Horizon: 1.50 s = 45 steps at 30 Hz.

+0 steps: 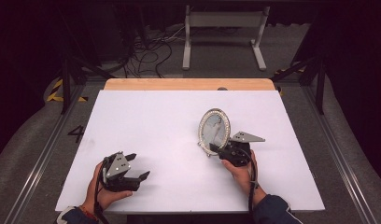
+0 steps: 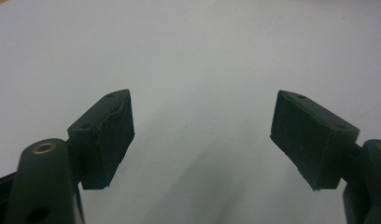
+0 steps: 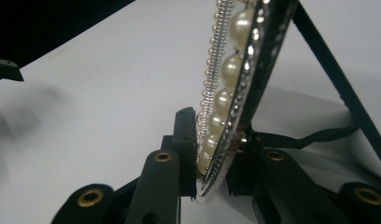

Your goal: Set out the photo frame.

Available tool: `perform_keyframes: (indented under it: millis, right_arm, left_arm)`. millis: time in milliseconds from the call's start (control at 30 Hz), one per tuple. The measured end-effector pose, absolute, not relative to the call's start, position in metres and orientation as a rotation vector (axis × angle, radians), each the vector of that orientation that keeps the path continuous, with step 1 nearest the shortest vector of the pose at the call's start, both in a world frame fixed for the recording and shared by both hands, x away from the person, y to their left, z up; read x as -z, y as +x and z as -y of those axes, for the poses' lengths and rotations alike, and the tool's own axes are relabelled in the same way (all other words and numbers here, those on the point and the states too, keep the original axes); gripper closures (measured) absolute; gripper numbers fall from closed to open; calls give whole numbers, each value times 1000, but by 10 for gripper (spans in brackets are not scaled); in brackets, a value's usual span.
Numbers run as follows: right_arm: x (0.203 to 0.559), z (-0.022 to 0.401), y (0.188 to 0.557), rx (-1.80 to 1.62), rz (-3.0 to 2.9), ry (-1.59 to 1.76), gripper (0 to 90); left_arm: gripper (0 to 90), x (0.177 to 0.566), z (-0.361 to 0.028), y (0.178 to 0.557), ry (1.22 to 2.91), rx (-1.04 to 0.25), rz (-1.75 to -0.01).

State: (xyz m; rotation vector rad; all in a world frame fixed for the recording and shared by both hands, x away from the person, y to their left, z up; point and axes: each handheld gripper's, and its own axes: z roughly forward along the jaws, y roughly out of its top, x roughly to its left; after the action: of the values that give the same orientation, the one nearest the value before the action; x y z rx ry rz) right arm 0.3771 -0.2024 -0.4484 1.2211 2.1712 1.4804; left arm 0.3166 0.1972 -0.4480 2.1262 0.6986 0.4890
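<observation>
White desk [image 1: 170,135] with a bare wooden strip along its far edge, dark floor and loose cables beyond. Right gripper [image 1: 215,148] — fingers clamped on the lower rim of an oval pearl-edged frame [image 1: 214,129], one on each face — holds the frame upright, right of the desk's centre, its black back stand [image 3: 340,88] reaching down to the desk. Left gripper [image 1: 136,166] at the near left: fingers spread wide, nothing between them, only bare desk ahead.
</observation>
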Motion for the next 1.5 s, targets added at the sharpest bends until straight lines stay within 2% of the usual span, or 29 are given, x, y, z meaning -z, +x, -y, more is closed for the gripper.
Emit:
perform_keyframes:
  millis: [567, 800, 900, 1000, 1033, 1100, 1233, 1400, 1500]
  right_arm:
    - [446, 209, 384, -1533, -2309, 1198, 810]
    - [444, 211, 387, -1535, -2387, 1148, 810]
    - [443, 212, 388, -1522, -2420, 1116, 807]
    - [443, 210, 387, -1489, -2418, 1112, 755]
    - [444, 208, 385, -1449, -2419, 1101, 701]
    - [446, 206, 382, -1428, -2401, 1095, 685]
    - [439, 206, 375, -1391, -2331, 1080, 564]
    - [429, 211, 360, -1337, -2285, 1051, 505]
    - [422, 215, 351, -1335, -2251, 1029, 531]
  left_arm:
    - [216, 446, -193, 319, 2107, -459, -696]
    - [214, 438, -160, 358, 2110, -415, -619]
    - [196, 436, -142, 378, 2104, -330, -581]
    - [195, 436, -131, 386, 2107, -303, -559]
    - [195, 436, -122, 391, 2118, -307, -543]
    - [192, 437, -113, 398, 2123, -303, -545]
    - [185, 438, -100, 410, 2095, -278, -558]
    - [188, 439, -87, 422, 2060, -227, -571]
    - [229, 441, -76, 429, 2042, -204, -563]
